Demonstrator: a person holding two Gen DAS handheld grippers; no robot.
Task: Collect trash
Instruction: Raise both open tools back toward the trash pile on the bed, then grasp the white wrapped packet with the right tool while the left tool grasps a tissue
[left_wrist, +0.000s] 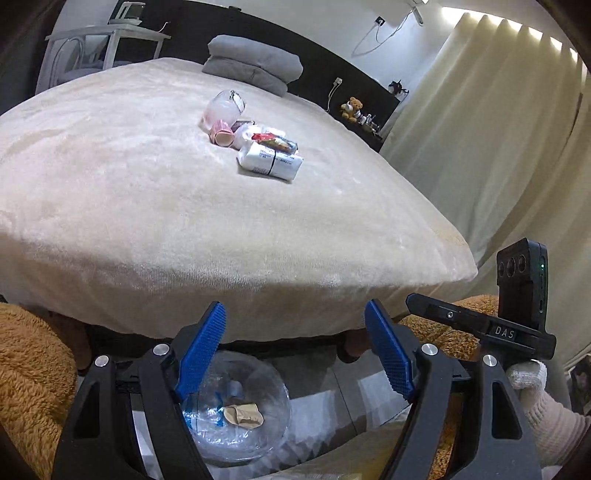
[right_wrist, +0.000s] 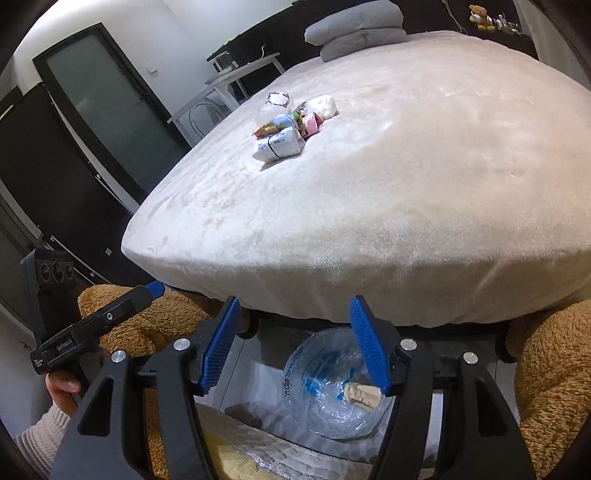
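both grippers up at the foot of the bed (left_wrist: 221, 229), pointing down and across it. left gripper (left_wrist: 295, 354) spread wide, blue pads (left_wrist: 201, 350) apart, nothing between them. right gripper (right_wrist: 295, 343) likewise released, pads (right_wrist: 367, 343) apart and gripping nothing, a narrower gap than the left.

well ahead of both grippers, out in the middle of the bed: the trash pile (left_wrist: 255, 133), bunched together. nearest the grippers a white wrapped pack (left_wrist: 269, 160), with a red snack wrapper (left_wrist: 271, 140) lying on top of it; behind those a pink paper cup (left_wrist: 221, 133) on its side and a clear plastic cup (left_wrist: 225, 107), also tipped over. farther still, a folded grey blanket (left_wrist: 253, 64) at the head of the bed.

directly below the grippers, down on the floor: a clear plastic bag (left_wrist: 236, 406) with blue print, mouth open, a crumpled brown scrap (left_wrist: 243, 413) already inside. from the right wrist view, that scrap just beside the right-hand pad, lower down.

brown fleece (left_wrist: 33, 369) either side of the grippers.
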